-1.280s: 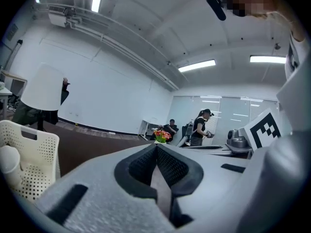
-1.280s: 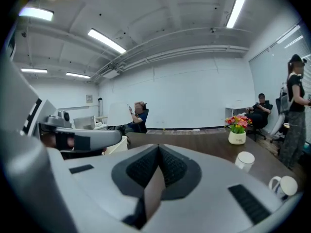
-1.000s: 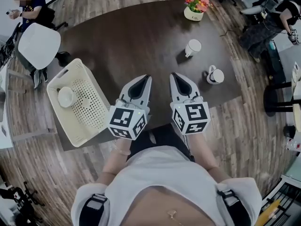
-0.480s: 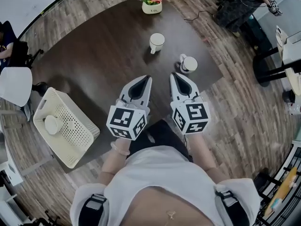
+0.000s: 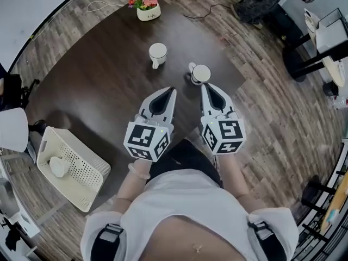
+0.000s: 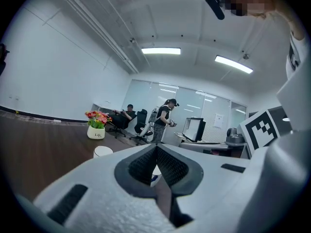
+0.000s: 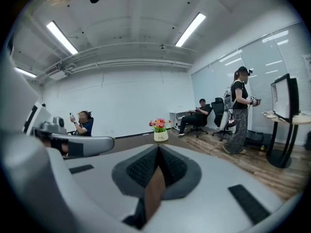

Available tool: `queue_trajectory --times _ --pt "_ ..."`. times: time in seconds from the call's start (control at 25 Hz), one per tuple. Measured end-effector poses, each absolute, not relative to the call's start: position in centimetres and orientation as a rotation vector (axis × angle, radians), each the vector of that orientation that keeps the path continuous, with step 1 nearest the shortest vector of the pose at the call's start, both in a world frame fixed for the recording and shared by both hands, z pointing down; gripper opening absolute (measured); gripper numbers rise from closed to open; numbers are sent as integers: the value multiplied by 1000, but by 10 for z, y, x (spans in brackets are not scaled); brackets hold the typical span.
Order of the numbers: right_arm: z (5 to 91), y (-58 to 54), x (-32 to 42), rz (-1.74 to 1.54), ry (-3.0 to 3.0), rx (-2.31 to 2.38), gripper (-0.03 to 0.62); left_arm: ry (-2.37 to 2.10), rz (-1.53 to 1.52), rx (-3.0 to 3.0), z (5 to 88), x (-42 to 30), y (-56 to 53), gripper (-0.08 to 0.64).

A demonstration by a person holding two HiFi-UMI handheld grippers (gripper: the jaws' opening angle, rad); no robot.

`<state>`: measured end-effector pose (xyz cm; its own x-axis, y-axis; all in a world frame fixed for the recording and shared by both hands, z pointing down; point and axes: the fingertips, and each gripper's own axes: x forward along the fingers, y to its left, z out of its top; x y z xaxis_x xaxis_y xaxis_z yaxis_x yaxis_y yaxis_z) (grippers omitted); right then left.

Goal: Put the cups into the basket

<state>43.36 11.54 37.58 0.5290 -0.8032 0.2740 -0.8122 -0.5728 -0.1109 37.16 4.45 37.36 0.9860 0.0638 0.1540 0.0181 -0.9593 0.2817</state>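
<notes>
Two white cups stand on the dark table (image 5: 109, 80): a plain cup (image 5: 157, 53) further back and a cup with dark markings (image 5: 200, 74) nearer. The cream basket (image 5: 81, 184) lies at the lower left with a third white cup (image 5: 58, 166) inside it. My left gripper (image 5: 171, 89) is shut and empty, held over the table in front of me. My right gripper (image 5: 204, 86) is also shut and empty, its tip just short of the marked cup. The left gripper view shows its shut jaws and the plain cup (image 6: 102, 151) beyond them. The right gripper view shows shut jaws with nothing between them.
A pot of flowers (image 5: 145, 4) stands at the table's far end, also seen as a flower pot (image 7: 160, 130). A white chair (image 5: 12, 129) is at the left. People sit and stand (image 6: 164, 118) beyond the table, by desks with monitors (image 7: 284, 98).
The head view has swung right, so cups, flowers and basket slid left in the picture. Both grippers stay shut, side by side; the marked cup is now close to the right tip.
</notes>
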Motion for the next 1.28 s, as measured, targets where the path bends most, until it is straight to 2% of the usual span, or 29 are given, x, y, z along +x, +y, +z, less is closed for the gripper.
queue_trajectory --times 0.2,0.32,0.4,0.56,0.68,0.8,1.28 --pt "386 124 453 505 -1368 2713 12 91 274 2820 386 389 51 9" --pt "404 119 458 621 -1460 2599 171 79 300 2810 393 402 55 9" --pt "414 115 462 671 -1507 2540 236 63 318 2802 399 408 55 9" --pt "430 106 472 735 -1529 2456 346 22 354 2784 409 414 49 9" --pt "441 102 483 763 -1518 2407 387 -4 378 2772 417 419 45 9" --pt "453 97 494 790 -1500 2370 405 -23 394 2761 424 424 39 9" --pt "500 80 514 964 -1513 2063 405 -54 422 2697 442 447 20 9"
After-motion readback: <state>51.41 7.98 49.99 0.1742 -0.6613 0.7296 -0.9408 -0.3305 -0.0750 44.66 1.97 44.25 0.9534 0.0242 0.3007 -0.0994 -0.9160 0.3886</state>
